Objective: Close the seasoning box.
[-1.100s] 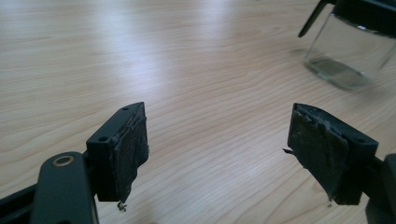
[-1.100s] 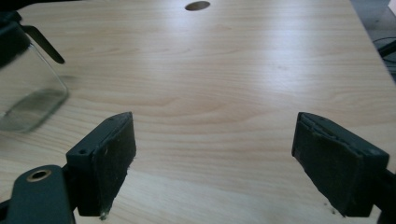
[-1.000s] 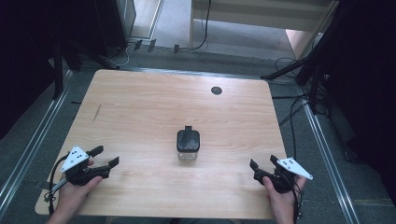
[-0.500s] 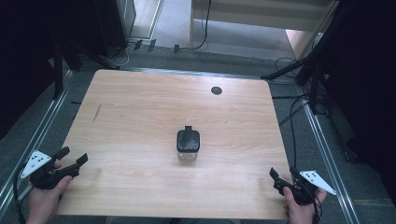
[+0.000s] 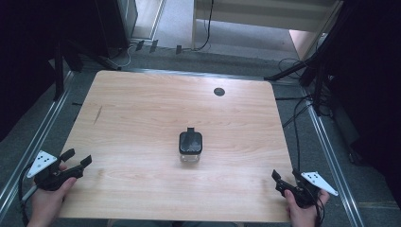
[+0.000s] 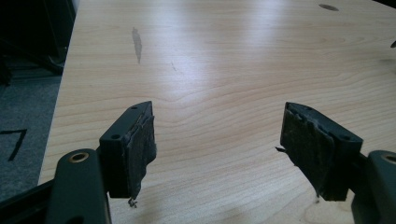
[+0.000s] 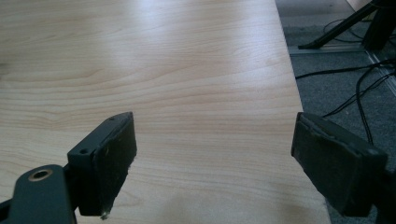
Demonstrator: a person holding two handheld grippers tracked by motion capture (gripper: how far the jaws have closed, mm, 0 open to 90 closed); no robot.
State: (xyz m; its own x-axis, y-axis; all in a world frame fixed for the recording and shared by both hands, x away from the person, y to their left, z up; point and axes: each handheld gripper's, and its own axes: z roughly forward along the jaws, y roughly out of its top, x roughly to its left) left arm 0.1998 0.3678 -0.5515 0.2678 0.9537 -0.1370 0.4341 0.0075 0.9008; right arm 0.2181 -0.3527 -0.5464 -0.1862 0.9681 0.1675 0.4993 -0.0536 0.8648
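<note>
A small clear jar with a black lid (image 5: 190,145) stands upright at the middle of the wooden table (image 5: 142,104). My left gripper (image 5: 79,157) hovers at the table's front left corner, held in a hand, well left of the jar. In the left gripper view it (image 6: 219,140) is open, with only bare wood between its worn pads (image 6: 142,140). My right gripper (image 5: 284,175) sits at the front right corner, also far from the jar. It (image 7: 212,154) is open over the table's right edge, holding nothing.
A round dark hole (image 5: 218,91) lies in the far right part of the table, and a dark streak (image 5: 98,115) marks the left side. Cables (image 5: 298,118) run over the grey floor to the right. Metal rails (image 5: 331,156) flank both sides.
Both grippers have moved outward from the front of the table to its front corners, away from the jar. The jar has stayed put.
</note>
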